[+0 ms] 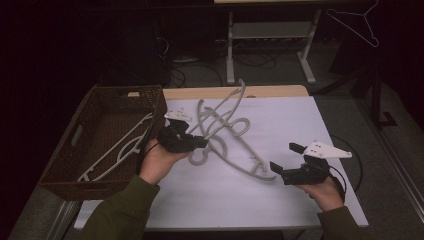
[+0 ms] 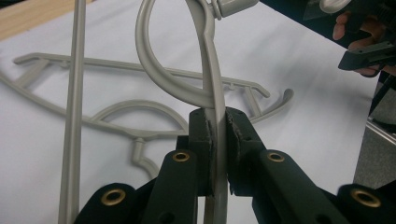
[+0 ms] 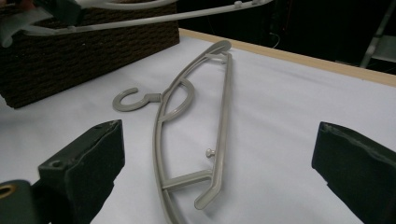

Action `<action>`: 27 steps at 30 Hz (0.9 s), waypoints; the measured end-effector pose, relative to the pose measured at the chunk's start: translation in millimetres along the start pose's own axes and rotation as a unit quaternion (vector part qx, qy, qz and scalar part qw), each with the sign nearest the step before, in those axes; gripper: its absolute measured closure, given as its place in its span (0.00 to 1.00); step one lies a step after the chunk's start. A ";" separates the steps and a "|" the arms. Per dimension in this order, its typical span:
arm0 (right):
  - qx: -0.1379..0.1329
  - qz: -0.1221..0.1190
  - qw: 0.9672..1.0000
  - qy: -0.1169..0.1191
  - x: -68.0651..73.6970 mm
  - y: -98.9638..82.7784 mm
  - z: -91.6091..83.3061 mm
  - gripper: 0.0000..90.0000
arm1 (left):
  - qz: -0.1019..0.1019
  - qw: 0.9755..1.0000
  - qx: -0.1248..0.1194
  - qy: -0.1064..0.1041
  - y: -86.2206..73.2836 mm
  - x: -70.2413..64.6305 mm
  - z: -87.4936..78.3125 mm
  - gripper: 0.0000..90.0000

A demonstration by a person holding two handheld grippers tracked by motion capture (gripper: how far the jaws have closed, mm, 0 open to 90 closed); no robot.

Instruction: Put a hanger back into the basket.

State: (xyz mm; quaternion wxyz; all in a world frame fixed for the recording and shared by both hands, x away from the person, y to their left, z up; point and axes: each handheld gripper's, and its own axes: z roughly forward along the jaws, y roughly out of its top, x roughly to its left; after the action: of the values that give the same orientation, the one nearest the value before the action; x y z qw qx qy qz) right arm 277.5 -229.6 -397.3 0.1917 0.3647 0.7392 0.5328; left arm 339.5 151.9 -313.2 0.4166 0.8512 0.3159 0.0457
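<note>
While left tool [image 2: 215, 140] clamps a raised grey hanger [image 2: 208, 70], right tool [image 3: 215, 172] gapes, second hanger [image 3: 196, 121] flat.

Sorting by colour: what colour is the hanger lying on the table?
Grey hanger, clearest in the right gripper view.

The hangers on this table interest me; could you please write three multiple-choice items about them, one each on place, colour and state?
1. Where does the basket sit?
A. left edge of the table
B. right edge
C. on the floor

2. What colour are the hangers?
A. red
B. grey
C. black

3. How is the left gripper?
A. wide open
B. shut on nothing
C. shut on a hanger

Answers: 1 A, it stands beside the left hand; 2 B, the flat hanger is pale grey; 3 C, its jaws pinch the held hanger.
</note>
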 end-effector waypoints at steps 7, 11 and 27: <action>0.001 0.000 1.000 -0.002 -1.1 0.2 0.5 0.02 | -0.006 1.000 -0.008 0.001 5.5 9.3 -24.0 0.91; 0.000 0.000 1.000 -0.004 -1.6 0.0 0.1 0.02 | -0.012 1.000 -0.011 -0.001 3.5 16.1 -36.5 0.91; -0.001 0.002 1.000 -0.007 -2.3 0.4 -0.9 0.02 | -0.007 0.999 -0.026 0.045 -4.4 42.4 -104.0 0.91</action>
State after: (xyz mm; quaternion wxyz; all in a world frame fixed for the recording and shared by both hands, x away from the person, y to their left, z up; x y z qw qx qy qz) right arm 278.6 -231.8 -396.8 0.1962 0.3694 0.7367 0.5314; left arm 335.5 249.0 -256.8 0.4241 0.8352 0.3388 0.0889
